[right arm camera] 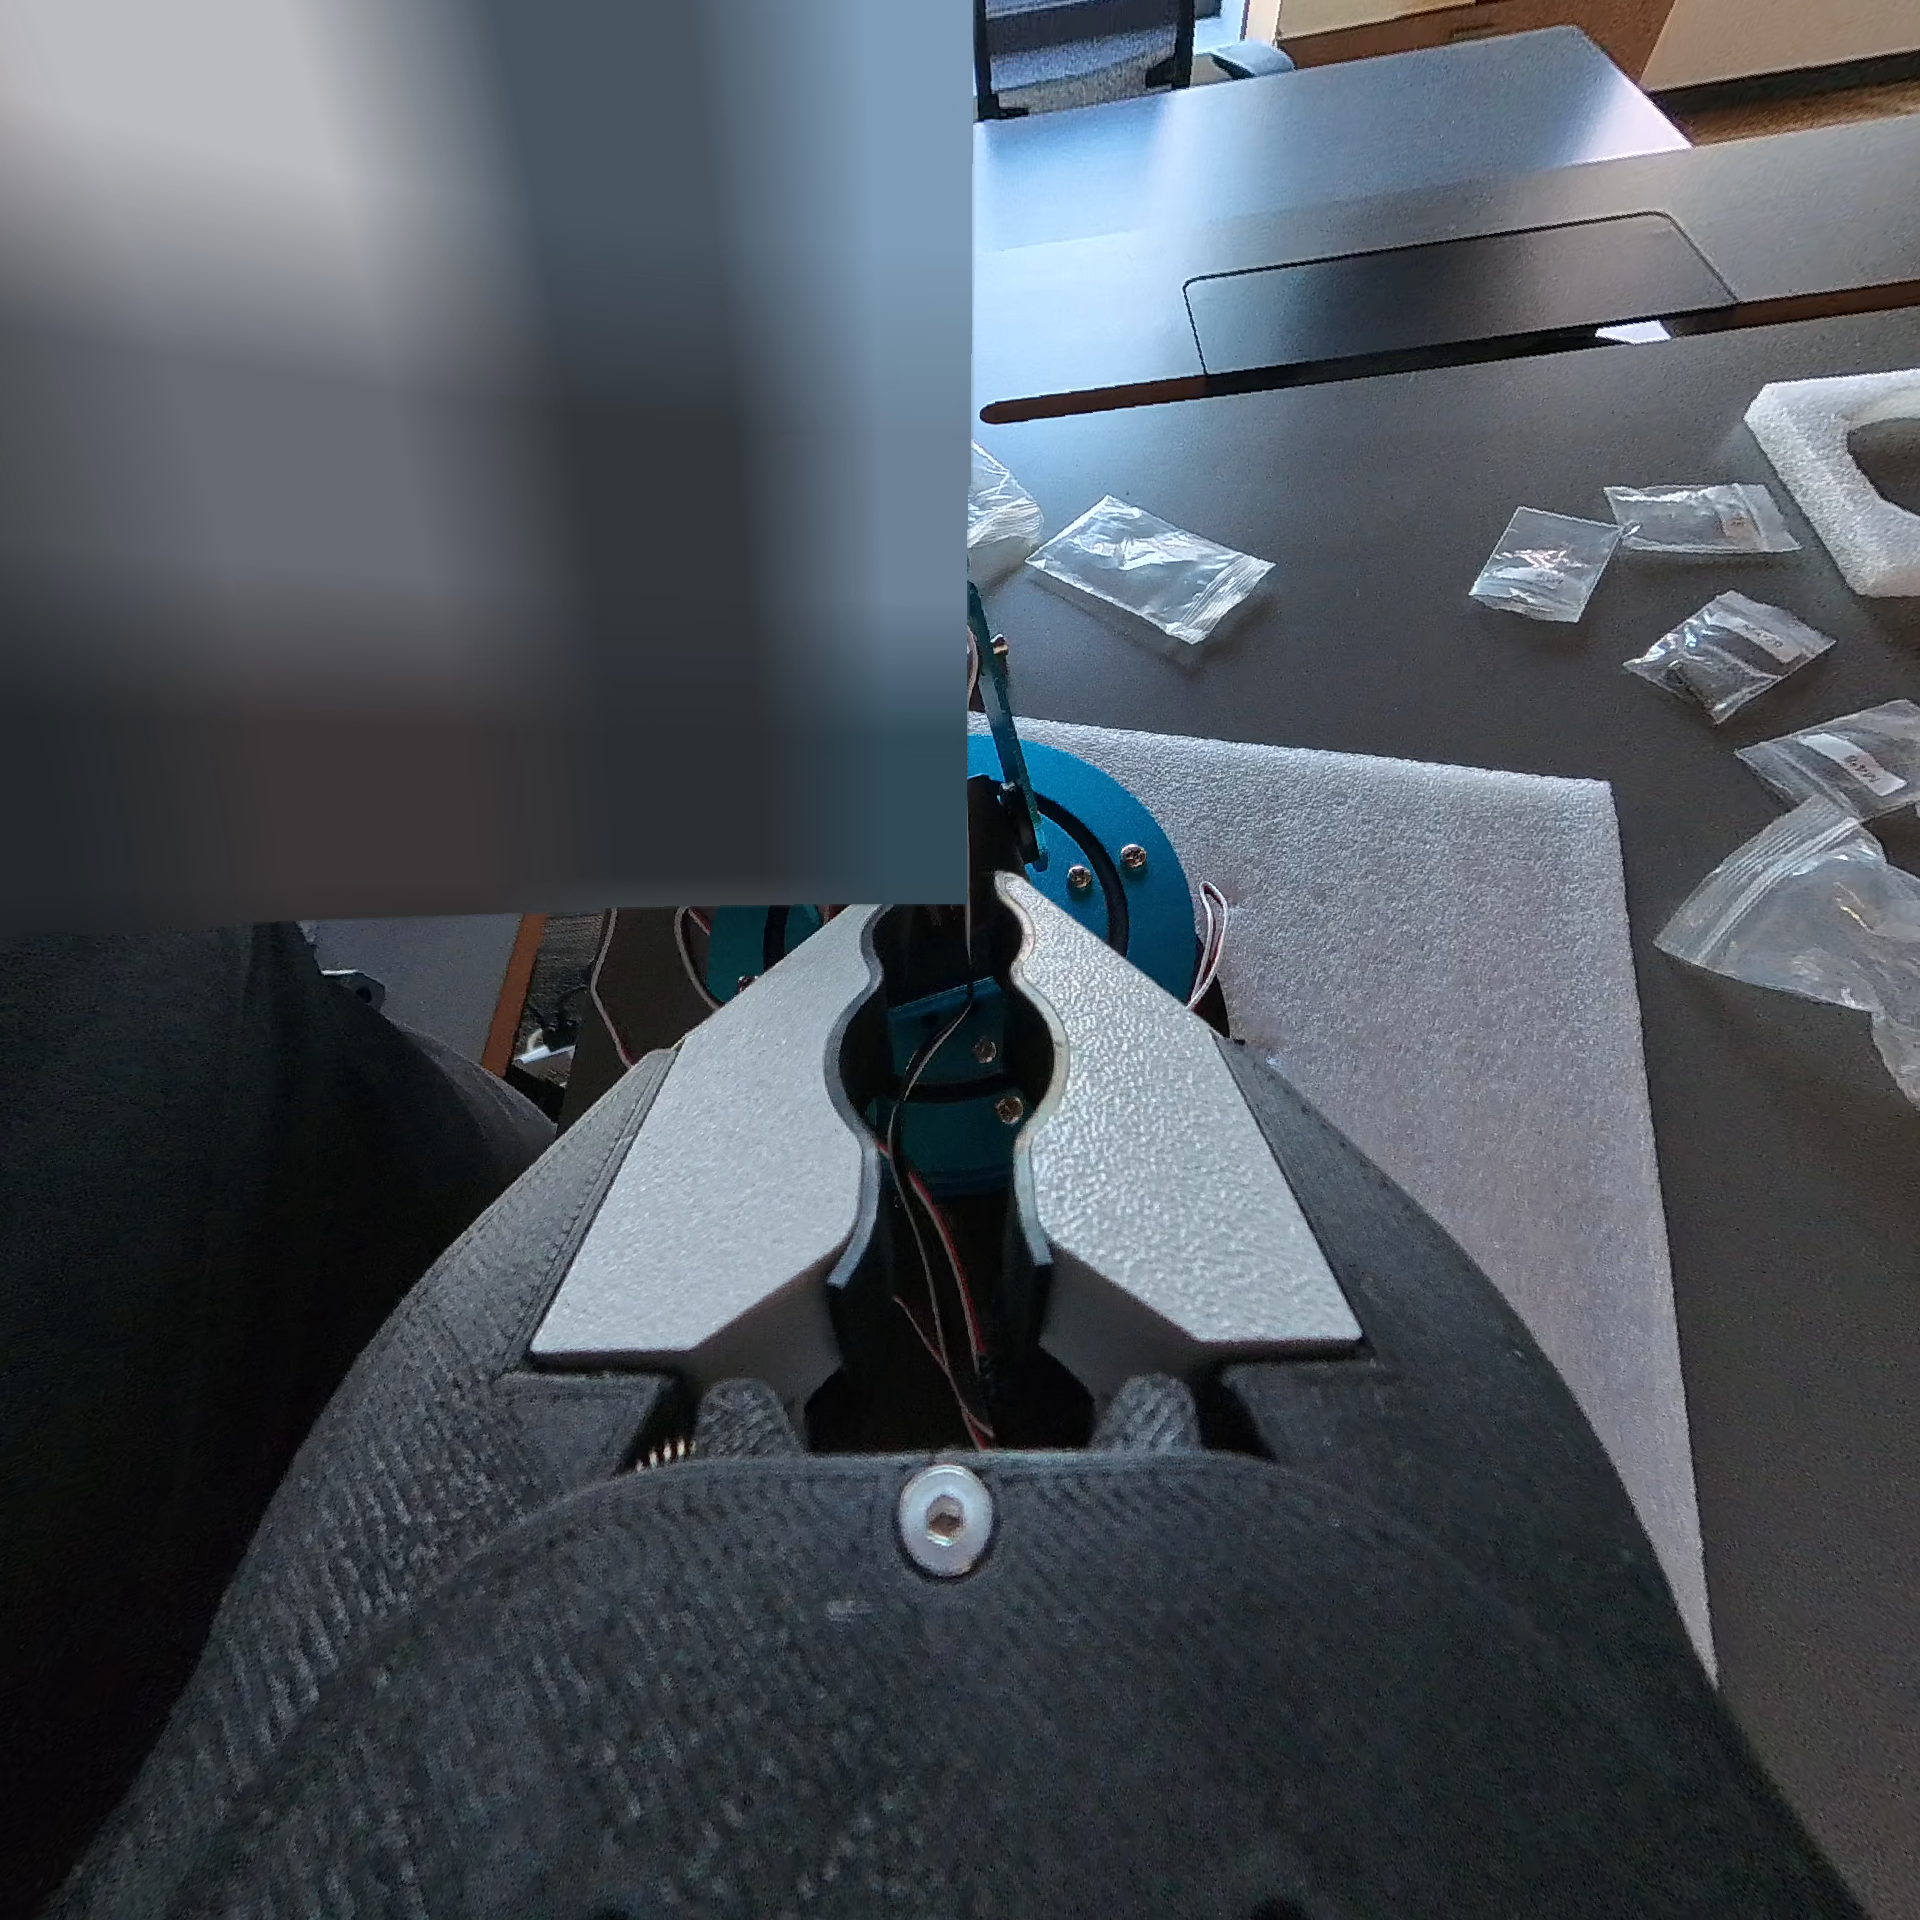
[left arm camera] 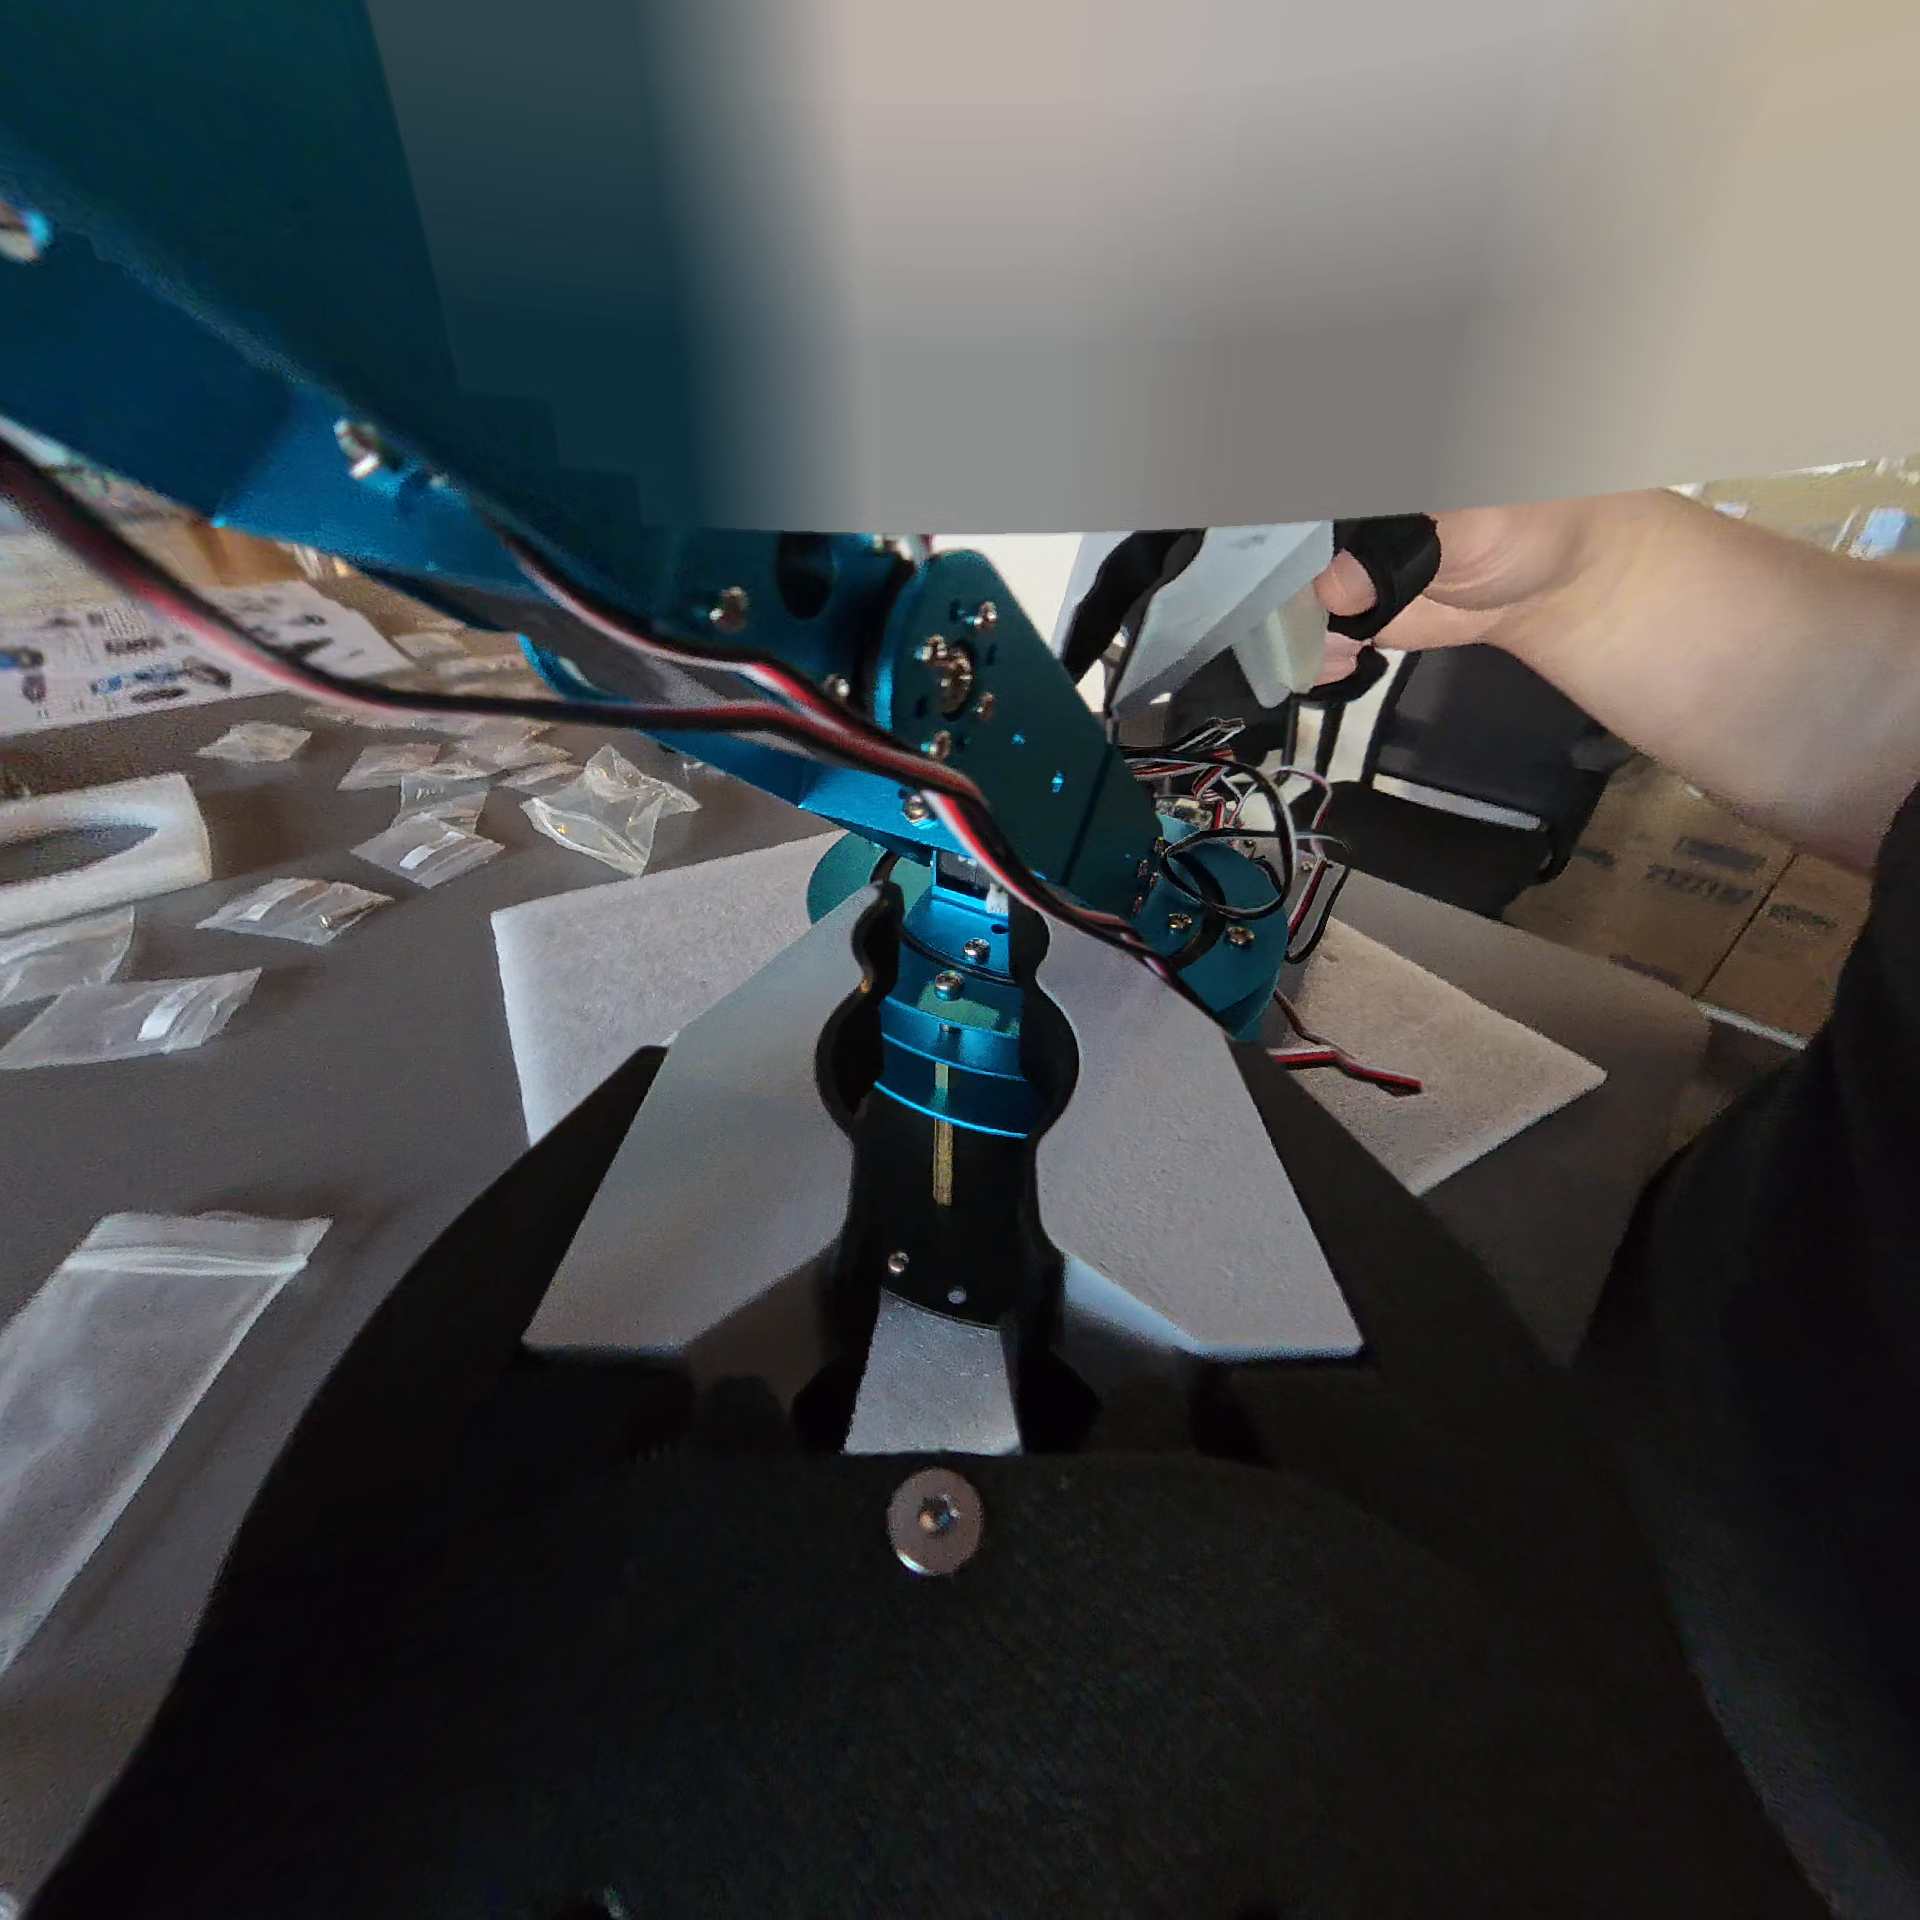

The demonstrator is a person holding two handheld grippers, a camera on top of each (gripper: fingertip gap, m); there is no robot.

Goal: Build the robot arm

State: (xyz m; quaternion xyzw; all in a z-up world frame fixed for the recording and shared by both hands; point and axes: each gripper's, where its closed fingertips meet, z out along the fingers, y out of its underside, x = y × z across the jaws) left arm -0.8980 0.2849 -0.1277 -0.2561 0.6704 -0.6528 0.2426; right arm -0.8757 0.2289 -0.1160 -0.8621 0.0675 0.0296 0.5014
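**Both hand-held grippers closed on a blue kit arm over the foam sheet**

The left hand-held gripper [left arm camera: 951,997] was clamped around the blue-and-black column [left arm camera: 951,1049] of a small blue metal robot arm [left arm camera: 935,727]. The column ran straight ahead between the fingers, and the arm's long axis rose from it up and to the left. The right hand-held gripper [right arm camera: 940,997] was pinched on a blue cylindrical joint [right arm camera: 961,1081] of the same assembly, with servo wires [right arm camera: 935,1299] trailing back through the gap. The blue round base plate [right arm camera: 1101,842] lay directly beyond its tips on the white foam sheet [right arm camera: 1403,935]. Each gripper already had its part in contact.

On the grey bench [right arm camera: 1403,644], several clear zip bags [right arm camera: 1148,566] lay scattered. One [right arm camera: 1730,657] held dark small parts; what the others contained could not be made out. A white foam tray [right arm camera: 1829,488] sat at the far right.
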